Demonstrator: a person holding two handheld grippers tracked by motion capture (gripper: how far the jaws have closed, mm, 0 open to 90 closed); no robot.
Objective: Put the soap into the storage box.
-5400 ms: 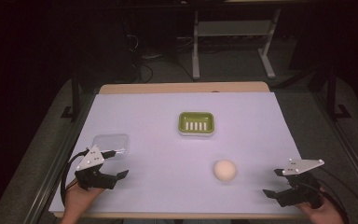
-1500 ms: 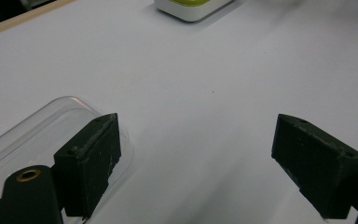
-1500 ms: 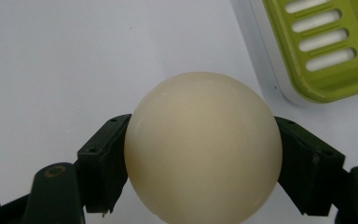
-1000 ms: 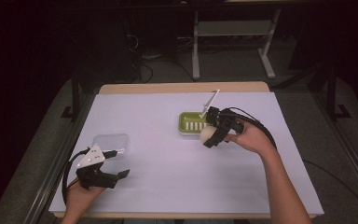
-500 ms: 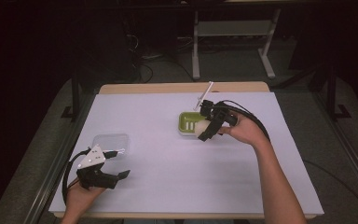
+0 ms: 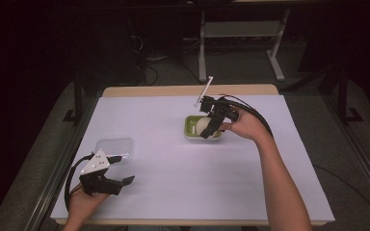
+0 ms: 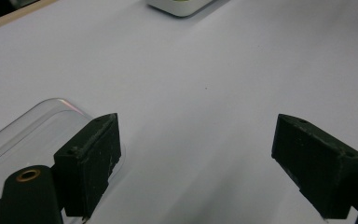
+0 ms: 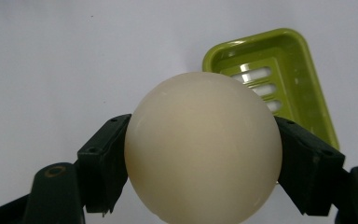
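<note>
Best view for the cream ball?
Right gripper view: the cream ball sits close up, clamped between the jaws. The high view shows it small, part-hidden by the right gripper, over the green tray.

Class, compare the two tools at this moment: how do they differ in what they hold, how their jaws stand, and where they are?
The right tool is shut on a cream ball; the left tool holds nothing. The right tool's jaws press the ball's sides; the left tool's jaws stand wide apart. The right tool is over the green slotted tray; the left tool sits at the near edge beside a clear lid. Both have black jaws.
</note>
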